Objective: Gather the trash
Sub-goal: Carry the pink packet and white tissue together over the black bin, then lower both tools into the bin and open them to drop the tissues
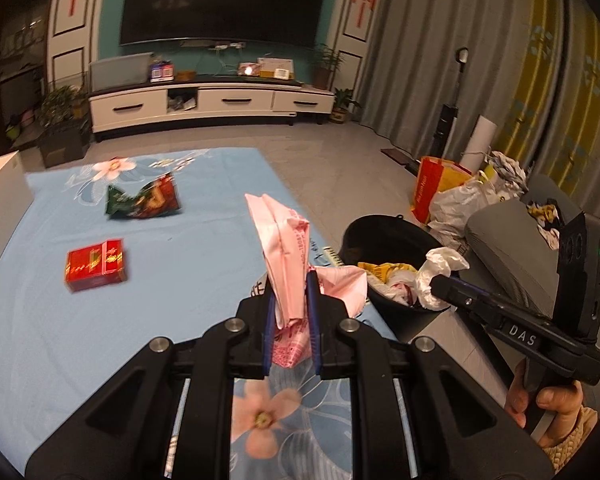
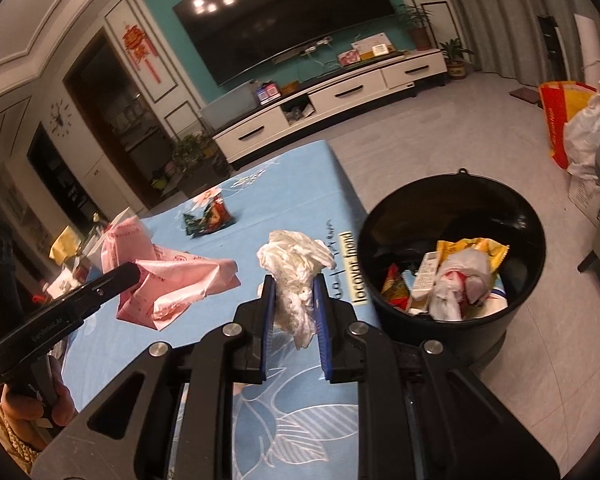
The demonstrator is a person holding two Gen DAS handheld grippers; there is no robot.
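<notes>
- Left wrist view: the left gripper has its jaws closed narrow on a pink bag, which stands up between them, lifted off the blue surface. It is gripped low, so the crumpled top flares free above the jaws; that looks like a carry hold, ready for the bin.
- The black bin sits off the surface's right edge, on the floor, already part full. The right gripper reaches over its rim with a white tissue at its tip.
- Two pieces are left on the surface, well apart from the jaws: a red box and a green-red wrapper.
- Right wrist view: the right gripper has its jaws pinched on the tissue, held upright just left of the bin. From here it seems short of the opening, so I judge that the drop is the next step.
- The left gripper holds the bag close beside, likely queued for the same bin. The wrapper lies farther back.
</notes>
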